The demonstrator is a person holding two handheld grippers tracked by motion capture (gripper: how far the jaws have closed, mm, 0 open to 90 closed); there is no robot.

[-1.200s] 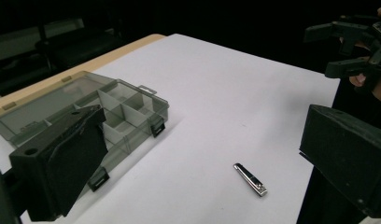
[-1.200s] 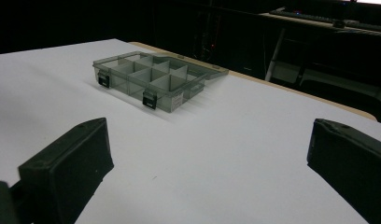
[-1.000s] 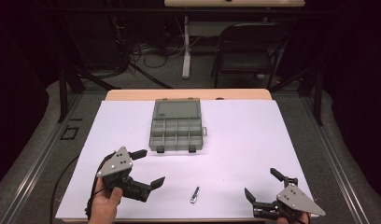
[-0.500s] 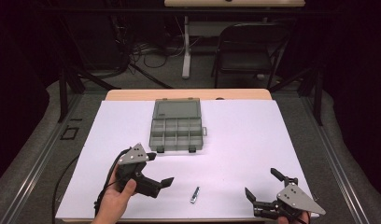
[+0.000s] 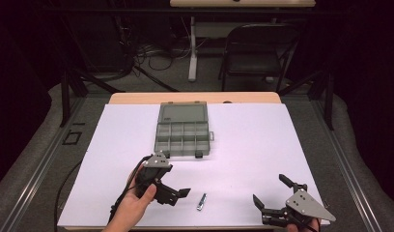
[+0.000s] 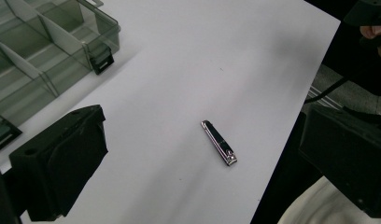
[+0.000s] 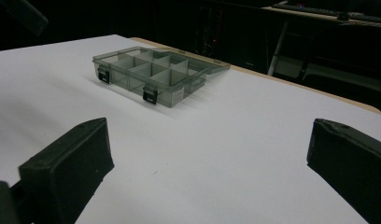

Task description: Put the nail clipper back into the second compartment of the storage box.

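Left black two-jaw gripper (image 5: 178, 193), lower left of high view: jaws spread, grasping nothing. Small silver metal nail clipper (image 5: 201, 201), lower centre, flat on white table sheet (image 5: 243, 145), just right of it. Right black two-jaw gripper (image 5: 274, 195), lower right: jaws spread, empty.

a: the white table (image 5: 243, 145) is brightly lit from above, the room past its far edge nearly black.
b: soft shadows sit under the organizer box (image 7: 156, 77). the near black jaws in both gripper views look blurred, and the high view looks a bit soft.
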